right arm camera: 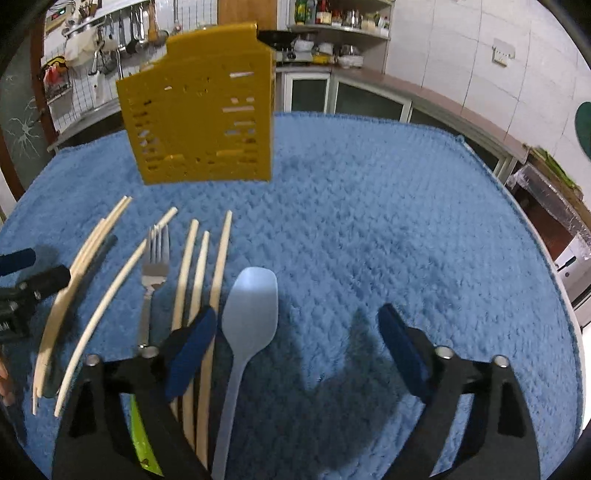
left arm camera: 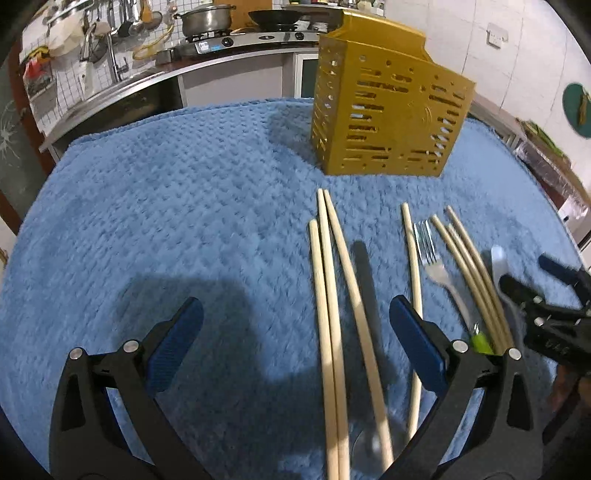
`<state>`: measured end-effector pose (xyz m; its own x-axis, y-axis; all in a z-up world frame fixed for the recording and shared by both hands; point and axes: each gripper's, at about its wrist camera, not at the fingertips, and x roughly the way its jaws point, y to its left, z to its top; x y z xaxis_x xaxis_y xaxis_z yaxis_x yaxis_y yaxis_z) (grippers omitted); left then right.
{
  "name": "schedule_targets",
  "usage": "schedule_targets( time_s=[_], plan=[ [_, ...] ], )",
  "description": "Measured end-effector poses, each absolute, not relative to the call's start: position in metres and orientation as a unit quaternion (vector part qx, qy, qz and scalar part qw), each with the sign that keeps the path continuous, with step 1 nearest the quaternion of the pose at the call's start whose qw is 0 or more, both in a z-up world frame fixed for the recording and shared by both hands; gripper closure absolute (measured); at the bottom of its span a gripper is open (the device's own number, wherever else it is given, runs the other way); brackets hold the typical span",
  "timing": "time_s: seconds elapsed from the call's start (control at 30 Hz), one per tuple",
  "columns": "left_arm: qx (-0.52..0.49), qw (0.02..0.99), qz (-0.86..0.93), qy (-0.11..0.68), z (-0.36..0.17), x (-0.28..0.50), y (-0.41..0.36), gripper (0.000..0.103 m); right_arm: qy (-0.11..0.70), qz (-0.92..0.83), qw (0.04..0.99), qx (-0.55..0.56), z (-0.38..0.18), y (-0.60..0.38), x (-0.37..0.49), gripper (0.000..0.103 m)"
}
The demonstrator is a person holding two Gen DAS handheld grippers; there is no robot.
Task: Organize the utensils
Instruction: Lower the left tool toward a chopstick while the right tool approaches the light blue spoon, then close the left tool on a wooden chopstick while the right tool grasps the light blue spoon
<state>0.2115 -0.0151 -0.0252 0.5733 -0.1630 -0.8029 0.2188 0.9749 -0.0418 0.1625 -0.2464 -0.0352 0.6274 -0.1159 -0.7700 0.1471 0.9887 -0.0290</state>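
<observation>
A yellow perforated utensil holder (left arm camera: 388, 107) stands upright on the blue cloth; it also shows in the right wrist view (right arm camera: 199, 107). Several wooden chopsticks (left arm camera: 332, 295) lie in front of it, with a metal fork (left arm camera: 432, 258) and a dark-handled spoon (left arm camera: 364, 280) among them. A pale blue plastic spoon (right arm camera: 247, 321) lies between my right gripper's fingers, not gripped. My left gripper (left arm camera: 295, 343) is open over three chopsticks. My right gripper (right arm camera: 295, 350) is open and also shows at the right edge of the left wrist view (left arm camera: 546, 295).
The blue textured cloth (right arm camera: 388, 221) covers the round table. A kitchen counter with a stove and pots (left arm camera: 210, 22) runs behind, with hanging tools on the left wall. A fork with a green handle (right arm camera: 138, 424) lies under my right gripper's left finger.
</observation>
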Motion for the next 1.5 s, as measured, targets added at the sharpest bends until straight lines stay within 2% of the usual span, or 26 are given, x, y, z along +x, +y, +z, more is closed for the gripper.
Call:
schedule_targets(
  time_s=[0.07,0.13,0.23,0.33,0.47,0.53,0.57,0.7,0.8,0.93,1.13,1.5],
  plan=[
    [0.026,0.886,-0.1,0.452,-0.026,0.218,-0.013,0.011,0.433,-0.073,0.898,0.026,-0.038,-0.249,0.166,0.025],
    [0.024,0.881,-0.094,0.463,-0.03,0.228,-0.012,0.027,0.44,-0.07,0.895,0.031,-0.039,-0.251,0.168,0.035],
    [0.013,0.871,-0.1,0.481,-0.035,0.239,-0.011,0.043,0.449,-0.06,0.89,0.044,-0.04,-0.255,0.169,0.043],
    [0.011,0.869,-0.102,0.484,-0.036,0.244,-0.013,0.044,0.459,-0.048,0.885,0.063,-0.039,-0.257,0.173,0.057],
    [0.014,0.866,-0.104,0.489,-0.037,0.252,-0.017,0.047,0.464,-0.038,0.882,0.068,-0.039,-0.255,0.176,0.065],
    [0.016,0.865,-0.106,0.491,-0.037,0.257,-0.019,0.053,0.465,-0.03,0.882,0.072,-0.039,-0.254,0.176,0.073],
    [0.017,0.863,-0.108,0.493,-0.037,0.259,-0.018,0.054,0.467,-0.026,0.881,0.077,-0.039,-0.254,0.177,0.074],
    [0.019,0.862,-0.111,0.494,-0.037,0.267,-0.023,0.068,0.466,-0.024,0.88,0.088,-0.039,-0.257,0.179,0.074],
    [0.021,0.864,-0.107,0.492,-0.037,0.269,-0.027,0.07,0.466,-0.023,0.88,0.087,-0.039,-0.255,0.181,0.074],
    [0.015,0.865,-0.112,0.489,-0.037,0.265,-0.023,0.081,0.46,-0.019,0.883,0.091,-0.04,-0.255,0.182,0.072],
    [-0.007,0.861,-0.122,0.494,-0.037,0.257,-0.014,0.086,0.449,-0.014,0.889,0.091,-0.039,-0.25,0.178,0.071],
    [-0.005,0.862,-0.112,0.495,-0.038,0.259,-0.02,0.086,0.45,-0.017,0.889,0.08,-0.04,-0.241,0.182,0.071]
  ],
)
